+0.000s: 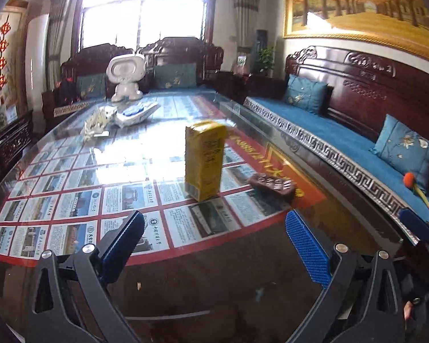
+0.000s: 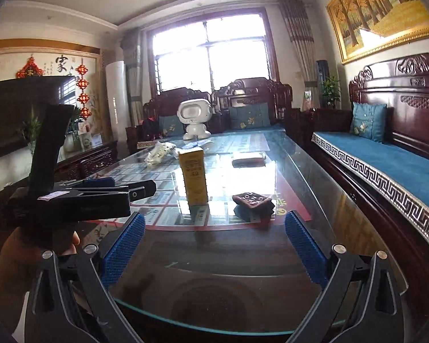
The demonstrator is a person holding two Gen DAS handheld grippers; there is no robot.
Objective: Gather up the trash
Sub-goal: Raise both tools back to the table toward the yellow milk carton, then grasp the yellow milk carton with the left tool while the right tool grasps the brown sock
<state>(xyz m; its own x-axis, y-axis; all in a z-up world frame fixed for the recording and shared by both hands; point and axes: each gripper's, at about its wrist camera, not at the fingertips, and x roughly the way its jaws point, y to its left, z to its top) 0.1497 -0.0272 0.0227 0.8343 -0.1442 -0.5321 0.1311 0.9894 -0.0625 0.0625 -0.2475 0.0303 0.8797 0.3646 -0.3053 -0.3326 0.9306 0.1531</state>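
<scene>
The yellow carton stands upright on the glass worktop, near the middle of its width and ahead of both grippers, and nothing grips it. Nearest in the left wrist view, the left gripper hovers above the dark near end of the worktop with its blue-padded fingers spread wide apart and empty. The right gripper is likewise spread wide with nothing between its fingers, and in its view the left gripper shows from the side, held in the person's left hand. Just to the right of the carton and apart from it lies a brown wrapper, flat on the glass over the printed sheet. Farther along the worktop, on the left side, sits a crumpled pale wrapper, with a white and blue packet just beside it. At the far end a white robot figure stands upright before the carved wooden chairs and the bright window. A blue-cushioned sofa runs along the right side of the worktop.
</scene>
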